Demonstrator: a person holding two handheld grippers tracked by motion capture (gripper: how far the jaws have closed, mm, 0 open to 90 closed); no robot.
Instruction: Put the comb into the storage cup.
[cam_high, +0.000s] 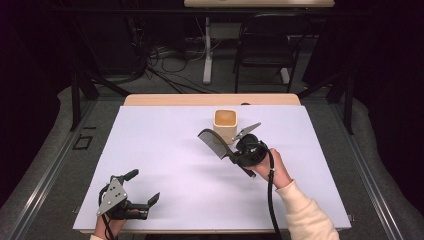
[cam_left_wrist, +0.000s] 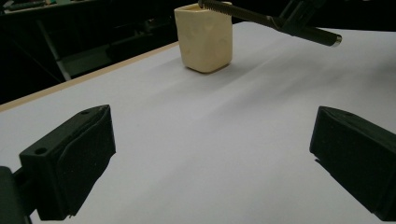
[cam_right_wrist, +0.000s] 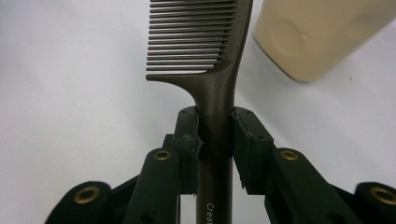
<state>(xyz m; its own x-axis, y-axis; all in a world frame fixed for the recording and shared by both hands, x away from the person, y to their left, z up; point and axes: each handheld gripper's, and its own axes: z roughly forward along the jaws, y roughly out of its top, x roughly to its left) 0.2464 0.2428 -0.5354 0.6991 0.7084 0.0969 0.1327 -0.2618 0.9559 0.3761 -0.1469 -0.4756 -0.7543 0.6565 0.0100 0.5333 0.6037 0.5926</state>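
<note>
A dark comb (cam_high: 214, 142) hangs above the white table sheet, its handle clamped between the jaws of my right gripper (cam_high: 235, 157). The right gripper view shows the comb (cam_right_wrist: 205, 60) with teeth pointing left and both pads pressed on its handle, the right gripper (cam_right_wrist: 215, 133) shut on it. Just beyond the comb stands a cream square cup (cam_high: 225, 125), upright and open at the top; it also shows in the right gripper view (cam_right_wrist: 317, 32) and in the left gripper view (cam_left_wrist: 204, 37). My left gripper (cam_high: 145, 187) rests near the front left with its jaws wide apart and nothing between them.
The white sheet (cam_high: 165, 150) covers the table, with a wooden strip (cam_high: 210, 100) at its far edge. A black chair (cam_high: 265, 45) and cables stand on the floor behind the table. A cable trails from the right gripper along the sleeve.
</note>
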